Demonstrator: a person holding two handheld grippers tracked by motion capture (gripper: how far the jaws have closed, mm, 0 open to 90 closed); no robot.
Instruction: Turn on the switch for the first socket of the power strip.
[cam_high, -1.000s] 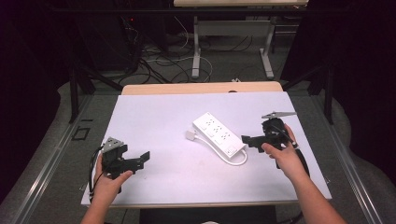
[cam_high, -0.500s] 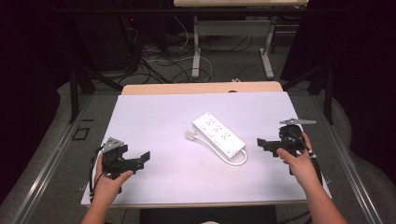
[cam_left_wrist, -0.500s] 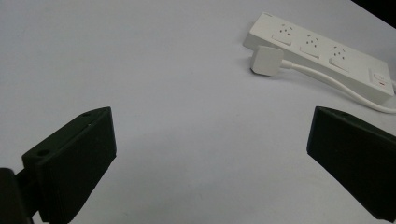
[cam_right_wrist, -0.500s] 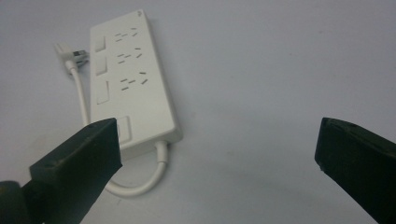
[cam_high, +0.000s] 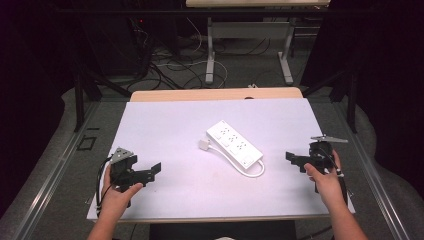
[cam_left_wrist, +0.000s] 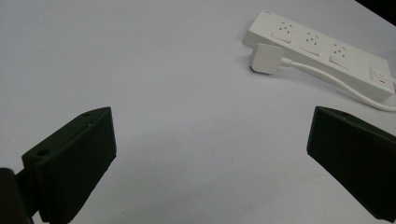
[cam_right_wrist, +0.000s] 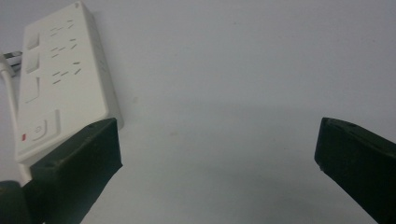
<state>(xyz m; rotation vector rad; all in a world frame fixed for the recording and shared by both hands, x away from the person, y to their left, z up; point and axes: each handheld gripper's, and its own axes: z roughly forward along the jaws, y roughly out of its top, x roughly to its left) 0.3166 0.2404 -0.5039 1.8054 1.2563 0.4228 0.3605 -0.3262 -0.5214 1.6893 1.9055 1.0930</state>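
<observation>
White plastic power strip (cam_high: 234, 146) sits mid-table on the pale matte table top (cam_high: 165, 120), lying diagonally. Its own white cord (cam_high: 252, 172) loops round the near end and back along the side, with the white square plug (cam_high: 204, 145) lying just beside the strip's far end.

Left gripper (cam_high: 150, 170) is near the front-left edge, jaws spread wide, nothing between them. Right gripper (cam_high: 295, 158) is off to the right of the strip, jaws likewise wide apart and empty. Neither touches the strip.

Risks as I see them:
- the strip is light and the table smooth, so a one-sided push will likely slide or spin it rather than let me get a hold.
- the cord loop lies at the switch end; a jaw coming in low from the right could snag it and drag the plug.

Count: one strip, one plug, one cord, two grippers. In the right gripper view I count three socket groups plus one switch.
</observation>
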